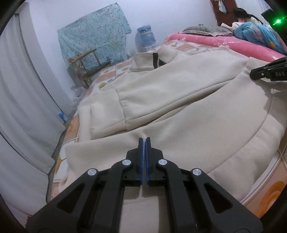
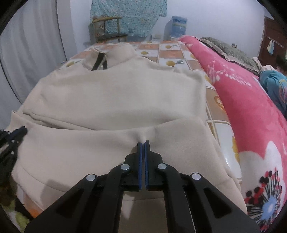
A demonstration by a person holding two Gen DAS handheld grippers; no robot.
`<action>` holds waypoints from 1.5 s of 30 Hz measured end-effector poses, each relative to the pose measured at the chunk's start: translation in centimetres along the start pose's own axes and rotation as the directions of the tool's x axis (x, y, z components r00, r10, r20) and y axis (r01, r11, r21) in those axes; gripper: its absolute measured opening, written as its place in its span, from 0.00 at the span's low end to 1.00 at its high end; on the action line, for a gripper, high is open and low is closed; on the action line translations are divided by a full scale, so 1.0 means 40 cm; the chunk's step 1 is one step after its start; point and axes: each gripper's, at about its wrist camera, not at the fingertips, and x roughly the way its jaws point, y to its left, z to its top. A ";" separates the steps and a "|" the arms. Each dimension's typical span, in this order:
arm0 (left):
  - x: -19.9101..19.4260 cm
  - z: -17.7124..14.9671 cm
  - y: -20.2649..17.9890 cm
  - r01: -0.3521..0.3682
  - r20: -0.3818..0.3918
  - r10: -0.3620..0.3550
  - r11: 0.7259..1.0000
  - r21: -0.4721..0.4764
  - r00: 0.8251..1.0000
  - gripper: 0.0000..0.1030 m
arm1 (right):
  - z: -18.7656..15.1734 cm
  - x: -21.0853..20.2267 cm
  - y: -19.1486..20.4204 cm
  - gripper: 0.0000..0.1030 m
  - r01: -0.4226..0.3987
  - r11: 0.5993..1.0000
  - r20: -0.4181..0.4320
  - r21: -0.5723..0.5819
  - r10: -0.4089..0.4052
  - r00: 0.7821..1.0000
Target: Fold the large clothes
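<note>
A large cream sweatshirt (image 1: 179, 100) with a zip collar lies spread on the bed, its sleeves folded across the body; it also shows in the right wrist view (image 2: 116, 96). My left gripper (image 1: 144, 138) is shut on the sweatshirt's lower hem, the cloth puckered at the pads. My right gripper (image 2: 143, 142) is shut on the same hem further right, with the same pucker. The right gripper also shows at the right edge of the left wrist view (image 1: 254, 73). The left gripper shows at the left edge of the right wrist view (image 2: 23, 130).
The bed has an orange and white tiled sheet (image 2: 170, 52). A pink floral blanket (image 2: 251, 114) lies rolled along the right side. A wooden chair (image 2: 107, 26), a blue water bottle (image 2: 178, 26) and a grey curtain (image 1: 23, 100) stand beyond. A person (image 1: 245, 16) lies far right.
</note>
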 end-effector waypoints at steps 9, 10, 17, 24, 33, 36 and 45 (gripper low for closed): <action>0.001 0.003 -0.013 -0.029 0.006 0.029 1.000 0.012 1.000 0.02 | 0.001 -0.103 0.035 0.29 0.024 0.995 0.075 -0.094 -0.017 0.997; 0.000 0.002 -0.013 -0.030 0.007 0.030 1.000 0.010 1.000 0.02 | -0.001 -0.127 0.050 0.33 -0.006 0.993 0.103 -0.120 0.018 0.995; 0.004 0.004 -0.010 -0.024 0.010 0.024 1.000 -0.002 1.000 0.02 | -0.031 -0.067 0.183 0.33 -0.173 0.962 0.007 -0.210 0.179 0.984; -0.017 -0.002 0.060 0.067 -0.006 -0.069 0.991 -0.119 0.998 0.08 | -0.039 -0.010 0.196 0.30 -0.184 0.968 -0.040 -0.170 0.179 0.983; -0.018 -0.126 0.288 -0.051 -0.094 0.016 0.925 -0.377 0.995 0.02 | -0.030 -0.020 0.179 0.29 -0.199 0.968 -0.038 -0.156 0.195 0.980; -0.016 -0.125 0.280 -0.066 -0.096 0.033 0.929 -0.365 0.995 0.02 | -0.016 -0.052 0.124 0.29 -0.129 0.984 0.017 -0.124 0.132 0.991; -0.020 -0.128 0.277 -0.064 -0.088 0.035 0.929 -0.365 0.996 0.02 | -0.026 -0.019 -0.112 0.27 0.127 0.989 -0.004 0.073 -0.127 0.992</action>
